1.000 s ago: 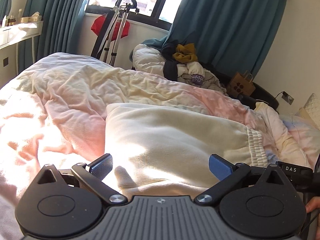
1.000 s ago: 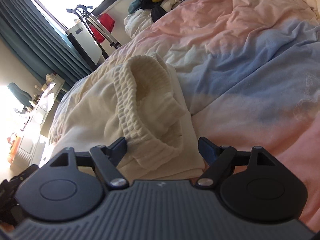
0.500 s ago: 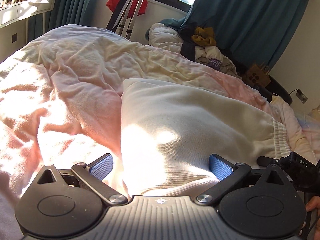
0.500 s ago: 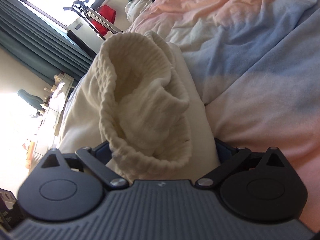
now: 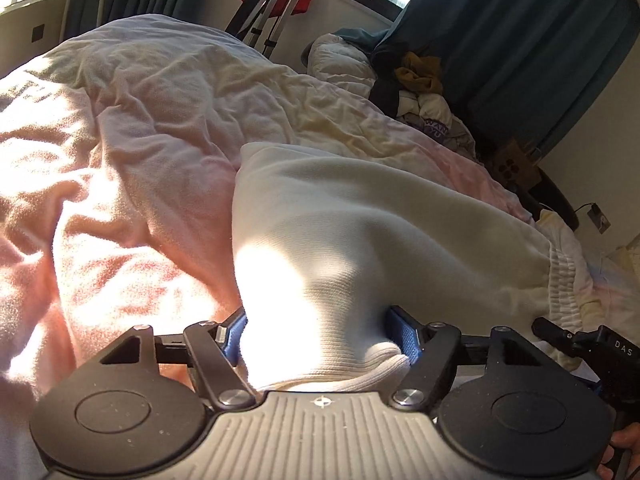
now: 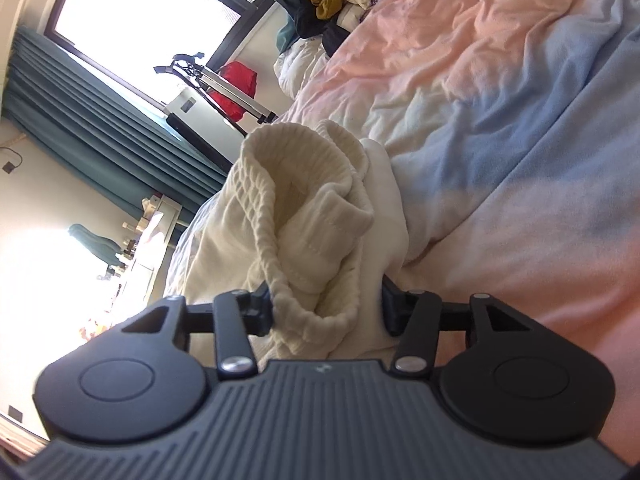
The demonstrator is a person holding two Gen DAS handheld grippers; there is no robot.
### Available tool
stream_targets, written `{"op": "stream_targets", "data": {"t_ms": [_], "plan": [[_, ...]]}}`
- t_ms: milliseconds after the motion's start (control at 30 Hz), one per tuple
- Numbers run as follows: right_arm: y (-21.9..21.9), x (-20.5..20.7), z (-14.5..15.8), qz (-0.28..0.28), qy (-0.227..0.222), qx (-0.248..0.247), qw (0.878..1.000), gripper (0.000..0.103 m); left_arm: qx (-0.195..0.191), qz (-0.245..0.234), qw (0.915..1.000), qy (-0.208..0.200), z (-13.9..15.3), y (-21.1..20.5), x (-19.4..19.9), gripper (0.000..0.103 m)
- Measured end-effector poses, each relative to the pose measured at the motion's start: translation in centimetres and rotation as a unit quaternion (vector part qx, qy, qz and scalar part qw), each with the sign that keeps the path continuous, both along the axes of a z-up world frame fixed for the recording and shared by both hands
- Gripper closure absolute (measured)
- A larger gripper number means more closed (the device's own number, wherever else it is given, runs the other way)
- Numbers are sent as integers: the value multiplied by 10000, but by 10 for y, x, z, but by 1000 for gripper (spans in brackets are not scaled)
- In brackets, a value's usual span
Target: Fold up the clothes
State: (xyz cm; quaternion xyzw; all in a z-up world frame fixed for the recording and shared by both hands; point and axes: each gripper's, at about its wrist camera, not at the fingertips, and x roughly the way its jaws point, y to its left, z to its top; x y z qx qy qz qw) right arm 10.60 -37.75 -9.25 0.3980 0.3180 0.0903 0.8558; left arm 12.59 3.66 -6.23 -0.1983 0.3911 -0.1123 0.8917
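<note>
Cream garment (image 5: 360,240) bunched between both tongs (pinched).

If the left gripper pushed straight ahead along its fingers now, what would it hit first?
Nothing new: the left gripper is already shut on the cream sweatpants, so their bunched fabric fills the line ahead. Beyond lies the rumpled duvet, though depth is unclear.

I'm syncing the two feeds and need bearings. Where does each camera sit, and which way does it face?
Left wrist: on the left gripper, looking along its fingers across the cream garment toward the teal curtain; a fingertip shows bottom right.
Right wrist: on the right gripper, rolled sideways, facing the garment's ribbed waistband and the window.
Shared: garment, clothes pile, tripod.
</note>
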Motion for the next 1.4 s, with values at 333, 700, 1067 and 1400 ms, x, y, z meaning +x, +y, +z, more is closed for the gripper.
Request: {"op": "stream_targets", "data": {"t_ms": [333, 700, 1067, 1400], "plan": [[-16, -32, 53, -70, -509, 282, 9983, 60, -228, -362, 9978, -504, 57, -22, -29, 72], [-103, -122, 112, -586, -1170, 493, 9902, 61, -521, -1186, 9863, -1023, 120, -126, -72, 72], [-231, -212, 122, -1762, -1623, 323, 9704, 61, -925, -2433, 9589, -1133, 117, -314, -94, 72], [-322, -270, 58, -2940, -1579, 279, 9423, 61, -917, -3522, 9283, -765, 47, -468, -87, 71]]}}
